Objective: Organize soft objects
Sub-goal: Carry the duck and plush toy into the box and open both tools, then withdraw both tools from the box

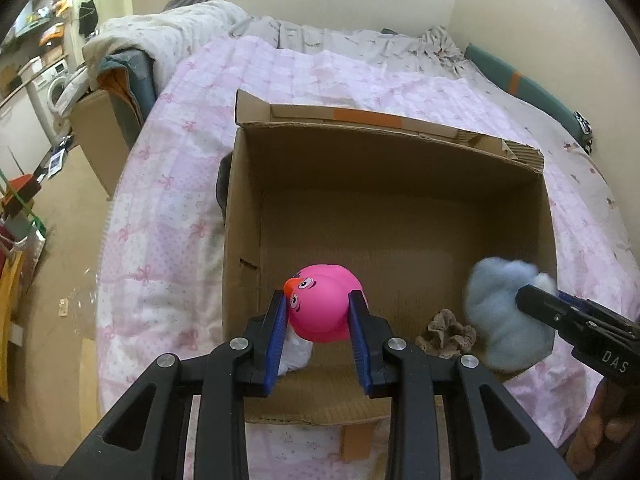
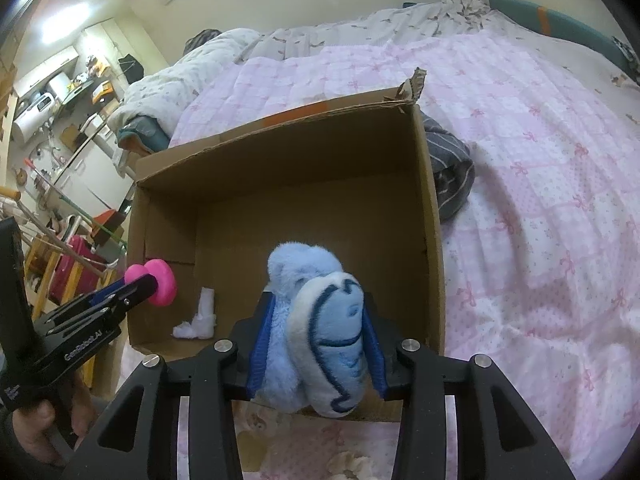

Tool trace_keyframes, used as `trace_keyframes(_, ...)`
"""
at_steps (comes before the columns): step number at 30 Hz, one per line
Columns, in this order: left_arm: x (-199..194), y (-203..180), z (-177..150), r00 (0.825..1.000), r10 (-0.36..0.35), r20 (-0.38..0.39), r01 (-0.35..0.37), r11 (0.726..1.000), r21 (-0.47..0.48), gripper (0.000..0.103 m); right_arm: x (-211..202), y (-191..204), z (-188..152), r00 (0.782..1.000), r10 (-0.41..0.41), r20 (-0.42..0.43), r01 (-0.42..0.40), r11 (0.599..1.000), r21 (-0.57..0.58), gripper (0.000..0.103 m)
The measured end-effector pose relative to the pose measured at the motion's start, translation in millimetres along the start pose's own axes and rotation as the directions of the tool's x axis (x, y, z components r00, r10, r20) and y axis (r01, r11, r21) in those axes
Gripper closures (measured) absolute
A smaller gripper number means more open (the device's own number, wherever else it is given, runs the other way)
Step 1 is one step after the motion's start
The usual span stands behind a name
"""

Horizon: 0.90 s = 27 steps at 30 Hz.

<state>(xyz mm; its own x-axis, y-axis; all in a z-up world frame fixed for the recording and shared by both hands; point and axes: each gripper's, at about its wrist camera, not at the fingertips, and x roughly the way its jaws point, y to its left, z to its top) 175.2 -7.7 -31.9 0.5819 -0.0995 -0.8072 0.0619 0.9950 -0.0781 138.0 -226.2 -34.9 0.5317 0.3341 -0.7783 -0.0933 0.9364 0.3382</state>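
Observation:
An open cardboard box point(image 1: 360, 184) stands on the bed. My left gripper point(image 1: 318, 298) is shut on a pink rubber duck point(image 1: 328, 314) over the box's near left part. My right gripper point(image 2: 318, 304) is shut on a fluffy blue plush toy point(image 2: 320, 344), its blue pads against both sides, at the box's near right. On the box floor lie a white cloth piece point(image 1: 298, 354) and a brown scrunchie point(image 1: 444, 334). The right wrist view shows the left gripper point(image 2: 148, 284) with the duck point(image 2: 164, 284) at the box's point(image 2: 280, 148) left wall, and the white cloth point(image 2: 202, 318).
The box rests on a pink quilt point(image 1: 180, 160) covering the bed. A dark striped garment point(image 2: 448, 168) lies against the box's right outer side. A grey duvet point(image 1: 168, 36) is heaped at the head end. Floor and clutter point(image 1: 24, 208) lie to the left.

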Motion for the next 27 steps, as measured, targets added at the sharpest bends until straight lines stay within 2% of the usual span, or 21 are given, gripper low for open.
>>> trace_keyframes(11,-0.8,-3.3,-1.8,1.000,0.003,0.012,-0.003,1.000,0.011,0.075,0.3,0.7,-0.1,1.000,0.007,0.011,-0.007,1.000,-0.001,0.060)
trace_keyframes(13,-1.1,-5.3,-1.8,1.000,-0.001,0.010,0.001,1.000,0.023,0.069,0.4,0.1,-0.3,1.000,0.013,0.011,-0.013,1.000,0.005,0.060)
trace_keyframes(14,-1.5,-6.9,-1.7,1.000,0.003,0.010,-0.003,1.000,0.031,0.054,0.4,-0.6,-0.1,1.000,0.021,0.011,-0.021,1.000,0.011,0.057)
trace_keyframes(15,-2.4,-8.4,-2.0,1.000,0.007,0.015,-0.007,0.999,0.038,0.037,0.1,-1.3,0.6,1.000,0.026,0.012,-0.026,0.999,0.018,0.042)
trace_keyframes(16,-3.5,-9.5,-1.9,1.000,0.006,0.021,-0.007,0.999,0.041,0.032,-1.3,-2.3,1.1,0.999,0.038,0.020,-0.038,0.999,0.031,0.033)
trace_keyframes(17,-5.7,-10.6,-2.2,0.999,0.006,0.033,-0.008,0.999,0.045,0.030,-4.0,-3.2,1.8,0.998,0.052,0.035,-0.053,0.997,0.046,0.021)
trace_keyframes(21,-6.9,-15.3,-2.4,0.999,0.023,0.042,-0.026,0.997,0.075,0.030,-9.6,-5.1,3.5,0.996,0.070,0.064,-0.074,0.995,0.066,0.006)
trace_keyframes(27,-8.0,-11.9,-1.9,0.999,0.023,0.041,-0.026,0.998,0.056,0.030,-4.3,-7.7,3.1,0.997,0.061,0.038,-0.065,0.994,0.093,0.006)
